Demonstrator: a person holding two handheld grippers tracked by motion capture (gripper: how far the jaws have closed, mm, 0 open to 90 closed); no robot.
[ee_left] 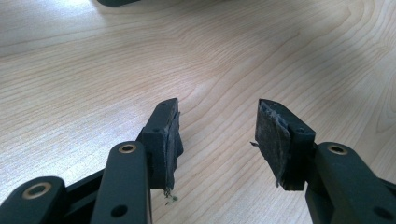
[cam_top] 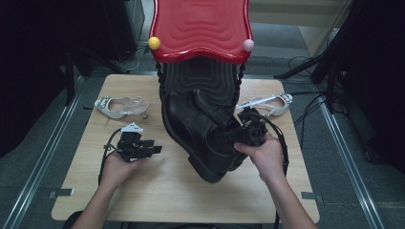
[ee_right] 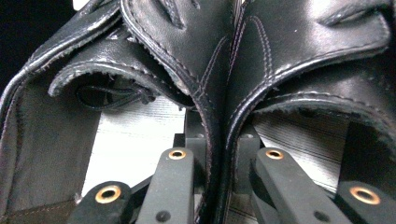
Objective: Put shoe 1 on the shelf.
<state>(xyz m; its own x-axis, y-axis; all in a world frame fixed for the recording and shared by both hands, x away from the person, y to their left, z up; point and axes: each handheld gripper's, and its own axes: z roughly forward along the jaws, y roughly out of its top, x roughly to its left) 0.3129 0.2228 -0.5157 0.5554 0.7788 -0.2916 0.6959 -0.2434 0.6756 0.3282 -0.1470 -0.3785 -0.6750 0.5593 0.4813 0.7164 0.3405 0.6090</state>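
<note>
Forearms enter at the bottom of the high view. At left, the left gripper (cam_top: 152,149) rests low over the table (cam_top: 157,200), and its own view shows the pads (ee_left: 170,140) spread with nothing between them. Right of centre, the right gripper (cam_top: 229,135) pinches two black shoes (cam_top: 200,129) together at their inner collars (ee_right: 219,107) — a detail its own view shows. Their long axis runs from the red rack (cam_top: 200,28) toward the person — toes nearest.
</note>
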